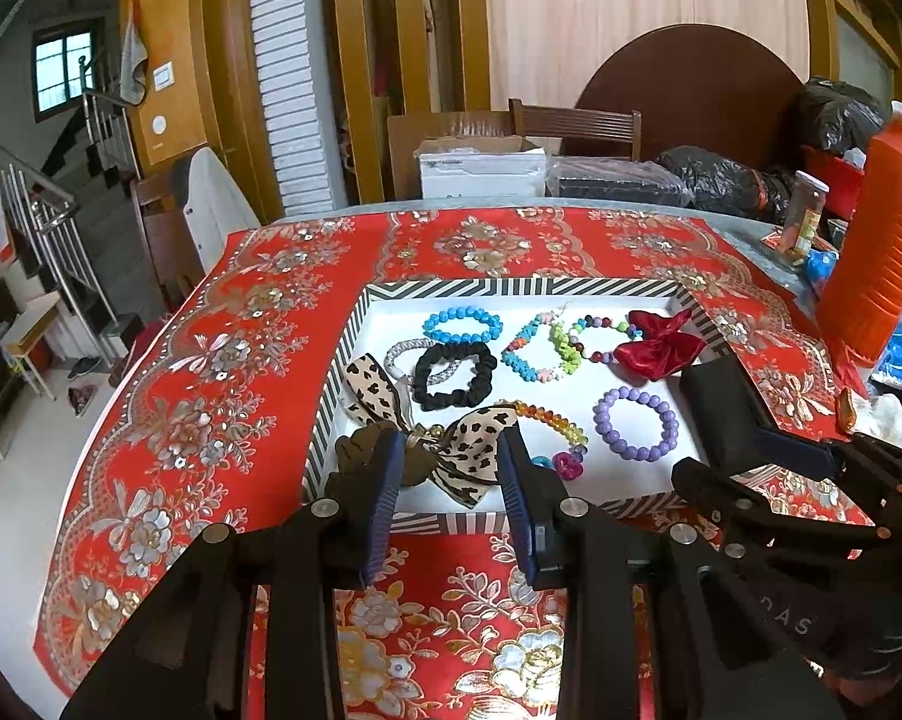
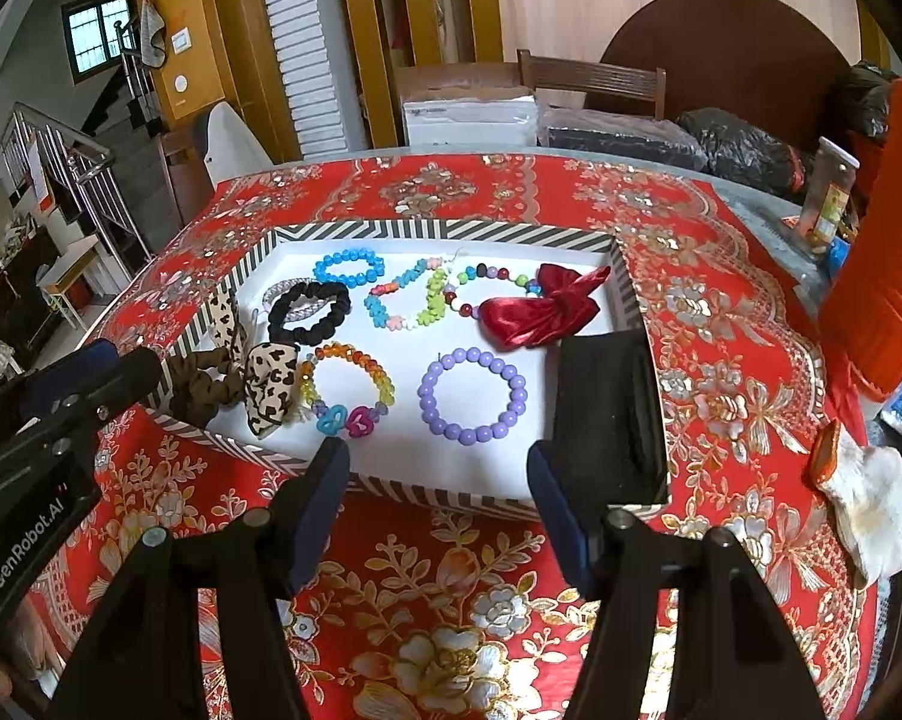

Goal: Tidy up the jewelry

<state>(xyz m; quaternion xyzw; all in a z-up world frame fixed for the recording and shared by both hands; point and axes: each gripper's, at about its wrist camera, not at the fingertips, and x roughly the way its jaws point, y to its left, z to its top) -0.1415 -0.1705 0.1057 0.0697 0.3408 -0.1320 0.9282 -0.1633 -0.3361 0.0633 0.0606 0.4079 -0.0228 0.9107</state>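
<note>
A striped tray (image 1: 511, 287) (image 2: 439, 230) with a white floor holds the jewelry. Inside lie a blue bead bracelet (image 1: 463, 327), a black scrunchie (image 1: 454, 375), a red velvet bow (image 2: 541, 306), a purple bead bracelet (image 2: 474, 396) and an amber bracelet with heart charms (image 2: 349, 384). A leopard-print bow (image 1: 475, 426) and a brown scrunchie (image 2: 202, 387) rest at the near left corner. My left gripper (image 1: 451, 474) hangs open over that corner, its fingers framing the leopard bow without pressing it. My right gripper (image 2: 439, 474) stands open before the tray's near rim, with nothing between its fingers.
A black block (image 2: 607, 408) fills the tray's near right corner. On the red floral tablecloth (image 2: 451, 588), to the right, stand an orange container (image 1: 883, 252) and a jar (image 1: 805, 216), and a white cloth (image 2: 871, 498) lies nearby. Boxes and dark bags sit behind the table.
</note>
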